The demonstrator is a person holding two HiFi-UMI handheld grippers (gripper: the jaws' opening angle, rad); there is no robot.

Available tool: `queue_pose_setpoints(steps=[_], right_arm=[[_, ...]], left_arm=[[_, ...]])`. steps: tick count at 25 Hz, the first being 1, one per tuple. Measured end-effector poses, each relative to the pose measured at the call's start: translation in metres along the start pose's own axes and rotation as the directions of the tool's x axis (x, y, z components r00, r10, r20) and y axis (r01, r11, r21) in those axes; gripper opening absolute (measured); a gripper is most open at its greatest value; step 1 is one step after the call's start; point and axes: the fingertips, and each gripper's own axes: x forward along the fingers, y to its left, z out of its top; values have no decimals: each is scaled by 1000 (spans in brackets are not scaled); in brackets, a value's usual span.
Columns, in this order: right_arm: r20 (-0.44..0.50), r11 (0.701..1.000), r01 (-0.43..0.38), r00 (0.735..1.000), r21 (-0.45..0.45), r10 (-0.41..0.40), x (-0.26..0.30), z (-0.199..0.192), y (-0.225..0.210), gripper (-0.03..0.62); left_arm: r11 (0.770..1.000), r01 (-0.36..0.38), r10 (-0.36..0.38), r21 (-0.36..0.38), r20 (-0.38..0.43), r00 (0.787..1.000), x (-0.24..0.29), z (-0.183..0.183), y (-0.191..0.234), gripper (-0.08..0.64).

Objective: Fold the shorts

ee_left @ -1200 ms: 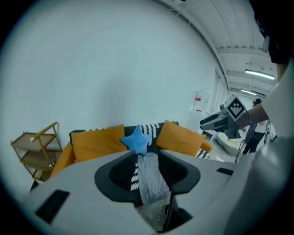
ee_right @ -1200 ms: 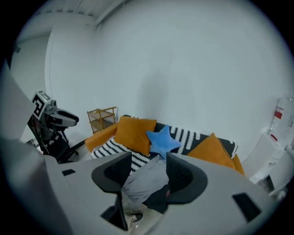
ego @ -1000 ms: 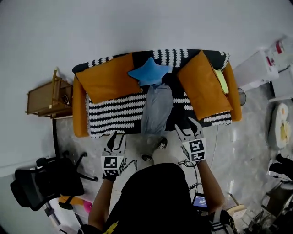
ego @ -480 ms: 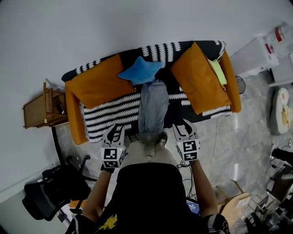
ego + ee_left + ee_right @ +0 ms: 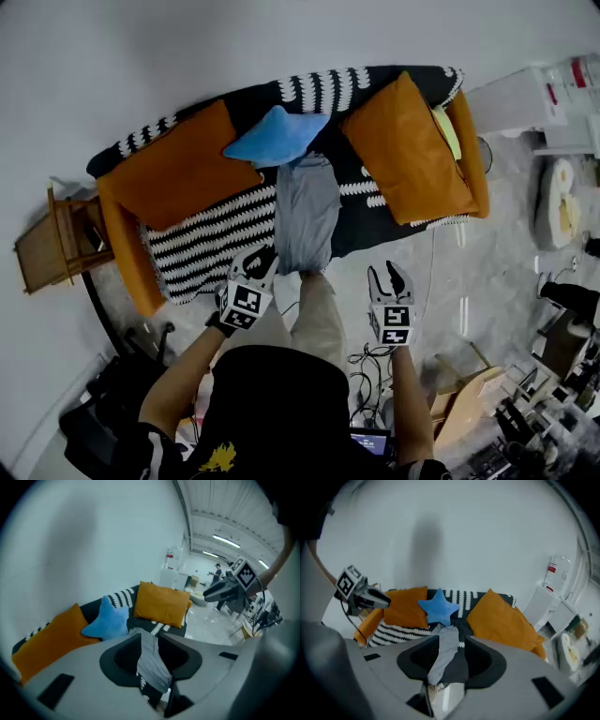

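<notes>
The grey fabric shorts (image 5: 305, 220) lie stretched out front to back in the middle of the seat. Their far end sits just beside the blue star-shaped plush pillow (image 5: 272, 139), and the near end droops over the front edge. Beneath them is the black-and-white striped knitted throw (image 5: 202, 239), draped over the orange sofa (image 5: 127, 253). One big orange cushion (image 5: 178, 169) leans at the left and another orange cushion (image 5: 408, 150) at the right. The left gripper (image 5: 263, 259) is right down by the near left corner of the shorts. Its jaws have just been closing but stand a narrow gap apart, pressing on nothing, with the shorts showing through the gap. Whether a tip brushes the cloth I can't say. The right gripper (image 5: 387, 278) hangs over the pale marbled floor (image 5: 487, 281), apart from the shorts on their right. Its jaws have also just been closing, are parted, and hold nothing. A wooden side table (image 5: 47, 244) stands off the sofa's left end.
</notes>
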Motion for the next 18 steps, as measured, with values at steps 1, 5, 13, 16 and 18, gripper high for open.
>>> queue_pose_setpoints(steps=[1, 5, 13, 16, 18], right_arm=[[-39, 999, -14, 999, -49, 12, 14, -10, -1, 184], [-192, 968, -124, 978, -216, 82, 94, -58, -10, 181], [-331, 852, -353, 915, -387, 229, 276, -129, -2, 190], [-424, 749, -445, 873, -492, 240, 330, -164, 4, 224], [-475, 678, -497, 847, -542, 241, 357, -188, 12, 230]], left_arm=[[999, 41, -39, 35, -44, 998, 16, -8, -1, 123], [963, 161, -124, 217, -172, 977, 97, -35, 10, 153], [864, 390, -263, 320, -374, 889, 277, -130, 29, 282], [764, 487, -245, 422, -508, 826, 321, -177, 34, 282], [741, 518, -234, 427, -558, 796, 341, -204, 34, 279]])
